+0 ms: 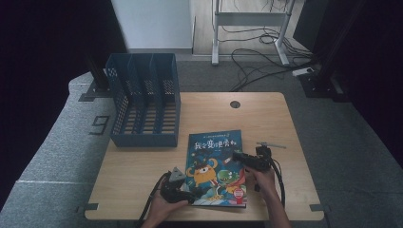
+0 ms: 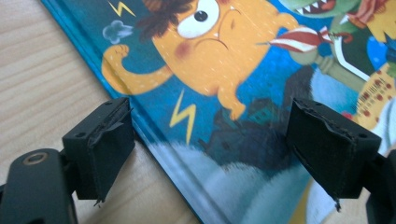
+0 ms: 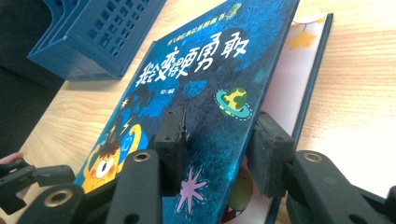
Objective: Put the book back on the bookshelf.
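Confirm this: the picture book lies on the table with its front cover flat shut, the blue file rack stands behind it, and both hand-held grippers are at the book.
One thing is wrong: the cover is not flat shut. The right gripper view shows the picture book's front cover raised at its free edge, inside page visible beneath, the right hand-held gripper's jaws on either side of that edge. The blue file rack and left hand-held gripper are as stated.

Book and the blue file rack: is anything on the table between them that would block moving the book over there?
Nothing visible does. The tabletop between the book and the blue file rack is bare wood; both claws, left and right, sit at the book's edges.
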A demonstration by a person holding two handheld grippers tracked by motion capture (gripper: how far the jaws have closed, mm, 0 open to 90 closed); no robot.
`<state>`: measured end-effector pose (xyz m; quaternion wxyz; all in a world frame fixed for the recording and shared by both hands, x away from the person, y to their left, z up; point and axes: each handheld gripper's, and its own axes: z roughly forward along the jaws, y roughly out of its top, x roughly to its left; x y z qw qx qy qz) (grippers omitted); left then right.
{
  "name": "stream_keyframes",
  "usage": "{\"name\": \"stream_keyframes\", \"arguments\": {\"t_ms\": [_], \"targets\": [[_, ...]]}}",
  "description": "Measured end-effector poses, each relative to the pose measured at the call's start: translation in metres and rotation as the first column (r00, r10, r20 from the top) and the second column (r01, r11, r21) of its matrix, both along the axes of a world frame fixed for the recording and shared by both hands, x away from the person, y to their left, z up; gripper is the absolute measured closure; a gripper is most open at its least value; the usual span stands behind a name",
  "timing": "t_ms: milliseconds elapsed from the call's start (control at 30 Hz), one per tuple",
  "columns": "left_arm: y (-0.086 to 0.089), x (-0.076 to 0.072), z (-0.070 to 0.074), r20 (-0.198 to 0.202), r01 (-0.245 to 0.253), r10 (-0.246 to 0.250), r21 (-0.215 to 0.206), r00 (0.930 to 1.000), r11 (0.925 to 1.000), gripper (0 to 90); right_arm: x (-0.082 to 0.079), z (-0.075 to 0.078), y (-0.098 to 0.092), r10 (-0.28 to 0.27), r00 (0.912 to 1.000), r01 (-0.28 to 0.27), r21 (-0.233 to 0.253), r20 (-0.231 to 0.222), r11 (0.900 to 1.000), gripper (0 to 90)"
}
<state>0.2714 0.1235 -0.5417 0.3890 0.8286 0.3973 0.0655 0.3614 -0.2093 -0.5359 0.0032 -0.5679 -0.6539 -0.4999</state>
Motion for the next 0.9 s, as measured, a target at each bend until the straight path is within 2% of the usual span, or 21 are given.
{"name": "stream_keyframes", "arguments": {"t_ms": [333,467,900], "targets": [[0.005,-0.008,0.001,-0.015,0.02,-0.02,-0.013,0.9997,0.9997,15.0,0.001,0.007,-0.001,0.014,0.9995,-0.014,0.013,0.028,1.0,63.4],[0.006,-0.011,0.002,-0.004,0.012,-0.012,-0.011,0.9999,0.9999,15.1,0.002,0.013,0.001,0.024,0.9986,-0.025,0.01,0.047,1.0,65.0],[0.003,-0.016,0.002,-0.001,0.041,-0.041,0.002,0.9991,0.9991,15.1,0.004,0.01,-0.004,0.037,0.9988,-0.037,0.028,0.033,0.999,65.8]]}}
